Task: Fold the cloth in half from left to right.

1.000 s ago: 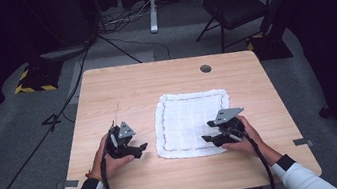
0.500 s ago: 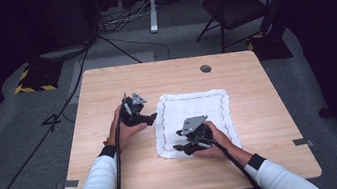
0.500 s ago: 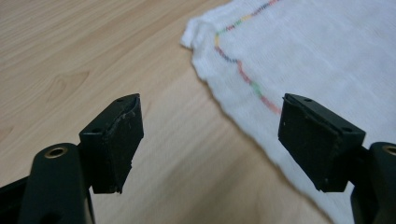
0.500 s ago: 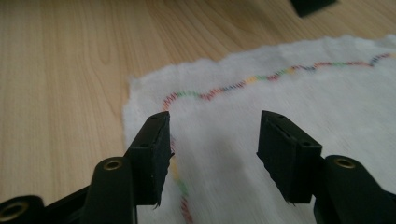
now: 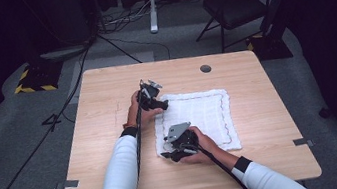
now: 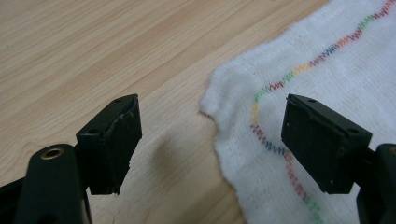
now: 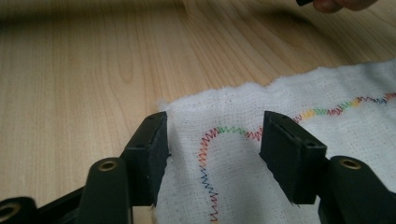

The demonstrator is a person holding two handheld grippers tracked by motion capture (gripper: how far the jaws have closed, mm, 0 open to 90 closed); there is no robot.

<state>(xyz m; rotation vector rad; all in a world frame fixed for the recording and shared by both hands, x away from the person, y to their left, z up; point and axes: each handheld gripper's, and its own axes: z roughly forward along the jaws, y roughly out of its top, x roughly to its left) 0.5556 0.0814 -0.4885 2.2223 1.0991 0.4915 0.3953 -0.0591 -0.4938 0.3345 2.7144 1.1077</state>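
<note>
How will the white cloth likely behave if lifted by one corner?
The white cloth is thin, loosely woven and lies flat with a puckered corner, so it will probably drape limply. It looks light, and likely slides or bunches on the smooth table if pushed.

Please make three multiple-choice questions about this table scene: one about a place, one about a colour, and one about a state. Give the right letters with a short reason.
1. Where is the left hand-held gripper?
A. at the far left corner of the white woven cloth with wavy stitching
B. at the round dark hole in the light wooden table
C. at the cloth's right edge

2. What colour is the wavy stitching near the cloth's border?
A. plain black
B. many colours
C. plain gold

3. How do the jaws of the right hand-held gripper stand?
A. shut on a pen
B. shut on the cloth
C. open over the cloth's corner

Answers:
1. A: the high view shows it at that corner.
2. B: red, green, yellow and blue thread shows in both gripper views.
3. C: the right gripper view shows a wide gap, with the cloth lying flat beneath.
</note>
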